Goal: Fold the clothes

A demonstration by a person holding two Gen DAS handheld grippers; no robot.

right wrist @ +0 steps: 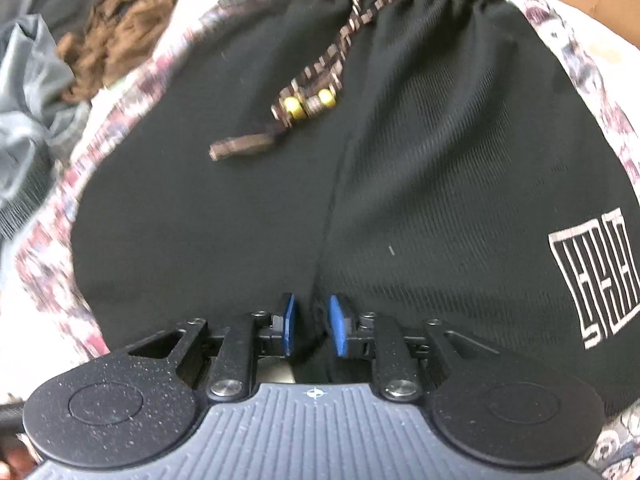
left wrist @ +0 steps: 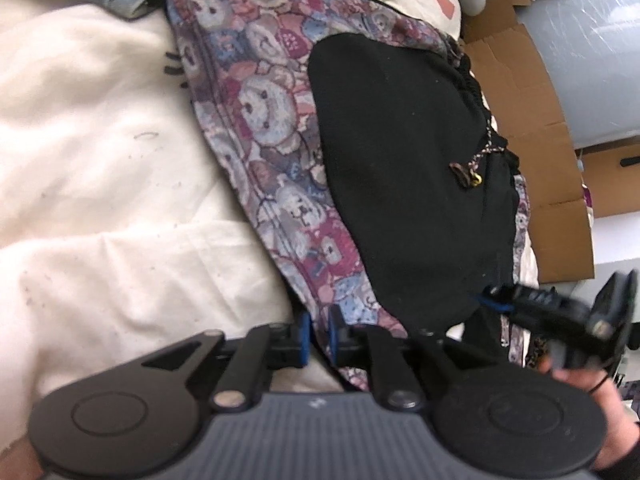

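Lying flat on a bear-patterned blanket (left wrist: 264, 120), the black shorts (left wrist: 404, 168) fill the right half of the left wrist view, their gathered waistband toward the far right and a braided drawstring (left wrist: 478, 160) resting on the cloth. The left gripper (left wrist: 318, 334) sits at the near edge of that blanket, left of the shorts; its blue-padded fingers (left wrist: 305, 334) stand slightly apart with the blanket's hem running between them, and whether the pads press it cannot be told. A cream bedcover (left wrist: 100, 160) spreads to the left, cardboard (left wrist: 532, 120) to the far right. At the near right a hand (left wrist: 588, 404) holds the right gripper (left wrist: 486, 300), its tips at the shorts' near edge.

From the right wrist view, the shorts (right wrist: 400, 168) spread ahead, waistband far, drawstring (right wrist: 312, 92) with yellow beads at centre, a white logo (right wrist: 596, 276) at right. The right gripper (right wrist: 311, 324) hovers over the crotch seam, fingers (right wrist: 338, 326) narrowly parted with black fabric between them, not clearly pinched.
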